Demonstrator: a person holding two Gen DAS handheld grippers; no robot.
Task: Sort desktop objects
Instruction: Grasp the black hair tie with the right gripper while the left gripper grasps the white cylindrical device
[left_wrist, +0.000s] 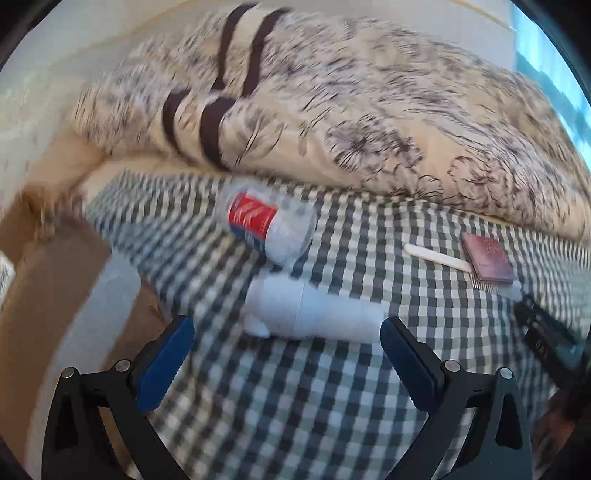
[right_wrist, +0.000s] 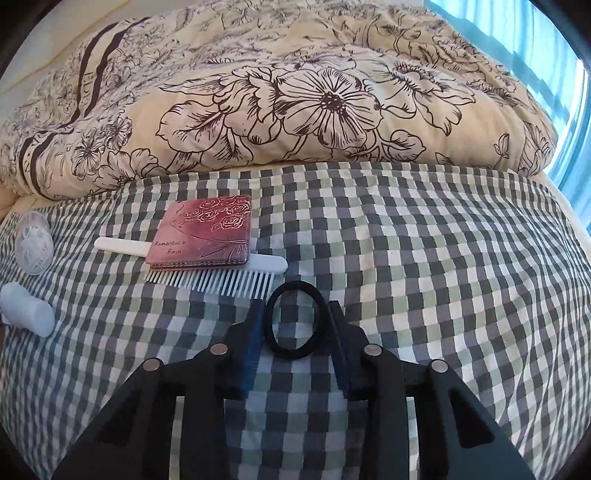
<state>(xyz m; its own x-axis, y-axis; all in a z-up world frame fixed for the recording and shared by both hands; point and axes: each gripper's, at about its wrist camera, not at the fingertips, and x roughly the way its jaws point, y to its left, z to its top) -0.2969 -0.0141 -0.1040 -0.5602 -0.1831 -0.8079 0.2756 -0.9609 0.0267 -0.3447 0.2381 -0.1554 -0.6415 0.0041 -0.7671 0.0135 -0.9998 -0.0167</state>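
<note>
Pinching a black hair tie (right_wrist: 295, 321) between its fingers, the right gripper (right_wrist: 297, 314) hung over the checked cloth (right_wrist: 424, 258), just beside a comb (right_wrist: 218, 278) under a red mirror case (right_wrist: 201, 230). The left gripper (left_wrist: 286, 336) gaped wide around a white bottle (left_wrist: 314, 312), near a clear bottle (left_wrist: 271, 225).

Woven checked cloth (right_wrist: 406, 258), smooth white plastic comb (right_wrist: 221, 277), matt elastic hair tie (right_wrist: 295, 321)
</note>
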